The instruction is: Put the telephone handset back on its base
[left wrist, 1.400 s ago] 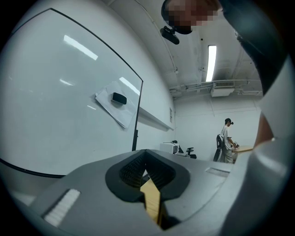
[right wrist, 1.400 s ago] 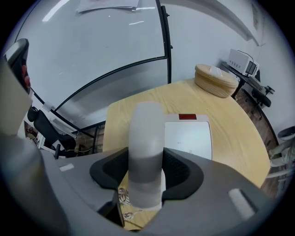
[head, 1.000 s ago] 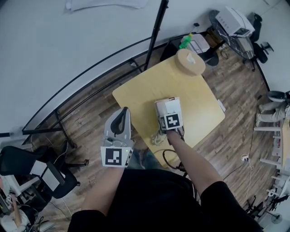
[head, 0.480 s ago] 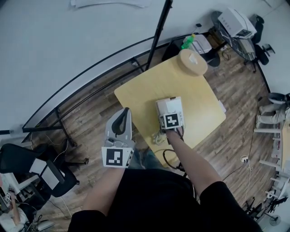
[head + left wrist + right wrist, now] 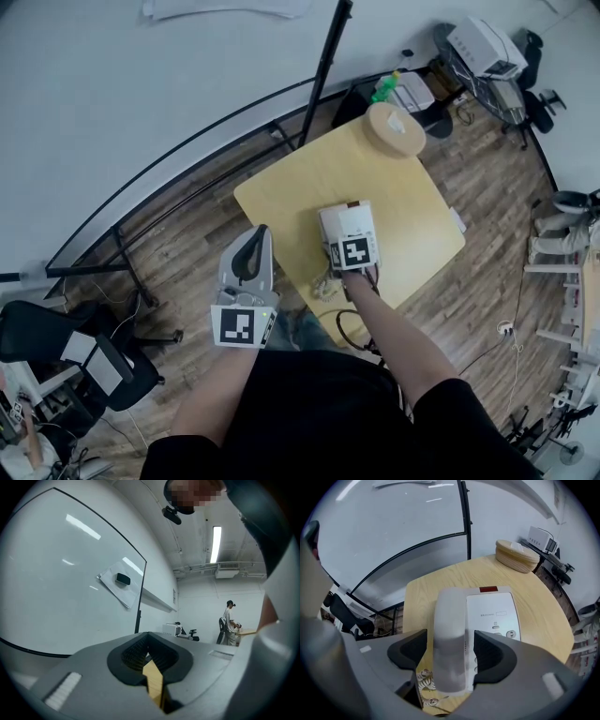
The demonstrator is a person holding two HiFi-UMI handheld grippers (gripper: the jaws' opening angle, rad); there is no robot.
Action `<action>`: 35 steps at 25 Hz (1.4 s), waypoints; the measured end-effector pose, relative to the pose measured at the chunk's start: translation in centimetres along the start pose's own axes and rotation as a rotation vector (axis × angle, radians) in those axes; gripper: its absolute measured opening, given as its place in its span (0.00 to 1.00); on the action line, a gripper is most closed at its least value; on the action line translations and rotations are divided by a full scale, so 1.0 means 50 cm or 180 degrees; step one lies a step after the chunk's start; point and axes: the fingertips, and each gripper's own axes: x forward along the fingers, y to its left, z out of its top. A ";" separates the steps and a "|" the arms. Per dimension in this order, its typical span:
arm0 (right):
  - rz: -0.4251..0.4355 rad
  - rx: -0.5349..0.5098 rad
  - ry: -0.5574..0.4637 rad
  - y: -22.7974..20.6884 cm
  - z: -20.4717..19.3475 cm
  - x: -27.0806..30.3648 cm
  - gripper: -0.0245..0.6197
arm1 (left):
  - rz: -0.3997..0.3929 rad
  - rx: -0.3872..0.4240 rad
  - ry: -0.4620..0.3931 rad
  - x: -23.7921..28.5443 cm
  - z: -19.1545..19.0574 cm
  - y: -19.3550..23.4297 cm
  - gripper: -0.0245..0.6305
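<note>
A white telephone base [image 5: 494,613] lies on the yellow table [image 5: 422,592], and the grey-white handset [image 5: 450,620] rests along its left side. My right gripper [image 5: 450,645] points steeply down over the handset. Its jaws have just been opening and now stand either side of the handset with a gap on each side, so it is open. In the head view the right gripper [image 5: 343,236] covers the near part of the telephone [image 5: 349,217]. My left gripper [image 5: 260,230] hangs off the table's left edge, jaws together with nothing in them, and its tip [image 5: 149,635] points level.
The coiled cord [image 5: 424,677] trails off the near table edge. A round wooden box [image 5: 395,128] sits at the far corner. A black stand pole [image 5: 323,66] and railing rise behind the table. A black office chair [image 5: 37,337] stands at the left. A person [image 5: 228,623] stands far off.
The head view has shifted slightly. Neither gripper has visibly moved over the table, and the handset lies in the same spot on the base.
</note>
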 end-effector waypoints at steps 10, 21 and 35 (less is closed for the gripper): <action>0.0326 -0.0071 -0.0909 0.035 0.130 -0.194 0.51 | -0.0101 0.0042 -0.0134 0.036 0.050 -0.020 0.04; -0.0045 -0.0928 -0.2532 0.043 0.206 -0.528 0.08 | -0.0319 0.0216 -0.0326 0.073 0.149 -0.077 0.04; -0.0427 -0.0695 -0.3790 -0.002 0.194 -0.700 0.05 | -0.0527 0.0369 -0.0487 0.101 0.224 -0.124 0.04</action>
